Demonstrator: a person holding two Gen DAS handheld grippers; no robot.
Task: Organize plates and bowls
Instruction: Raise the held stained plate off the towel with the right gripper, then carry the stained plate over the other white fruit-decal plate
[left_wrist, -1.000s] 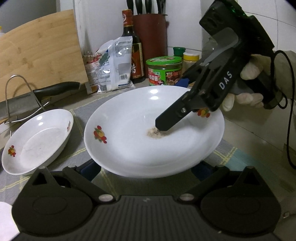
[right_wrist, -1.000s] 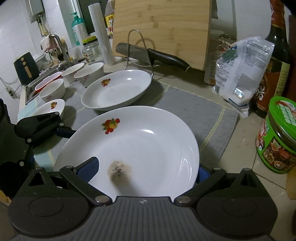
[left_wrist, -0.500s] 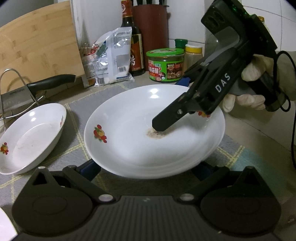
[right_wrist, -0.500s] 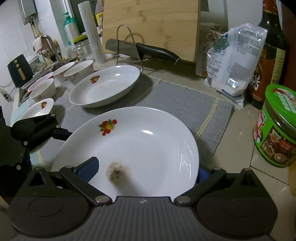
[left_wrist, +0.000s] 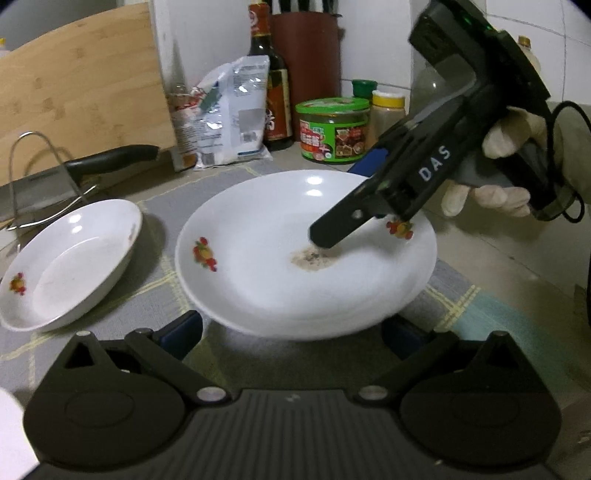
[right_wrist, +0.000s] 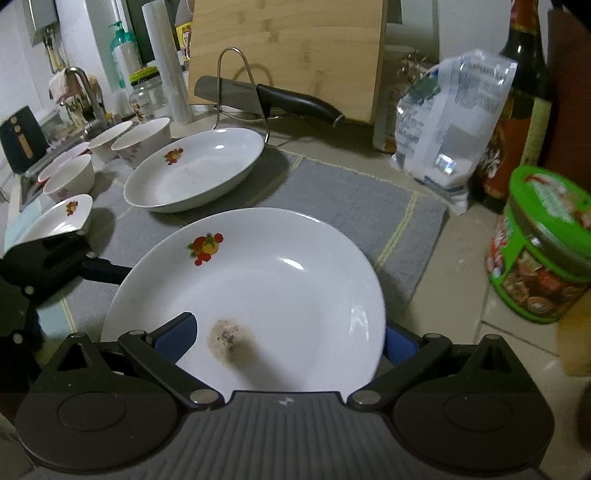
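Large white plate (left_wrist: 258, 258) raised above the grey mat (left_wrist: 155, 291), fruit prints on its rim, brownish smear (left_wrist: 312, 257) near centre. Right gripper (left_wrist: 325, 236) reaches in from upper right, gloved hand (left_wrist: 509, 170) behind it; one finger over the plate's far rim, tip just above the smear (the other finger hidden below). Left gripper (left_wrist: 291, 328) spread wide, blue pads either side of the near rim, not touching. Second plate (left_wrist: 70, 266) tilted at left, beside a wire rack (left_wrist: 40, 177) with a knife (left_wrist: 107, 160).
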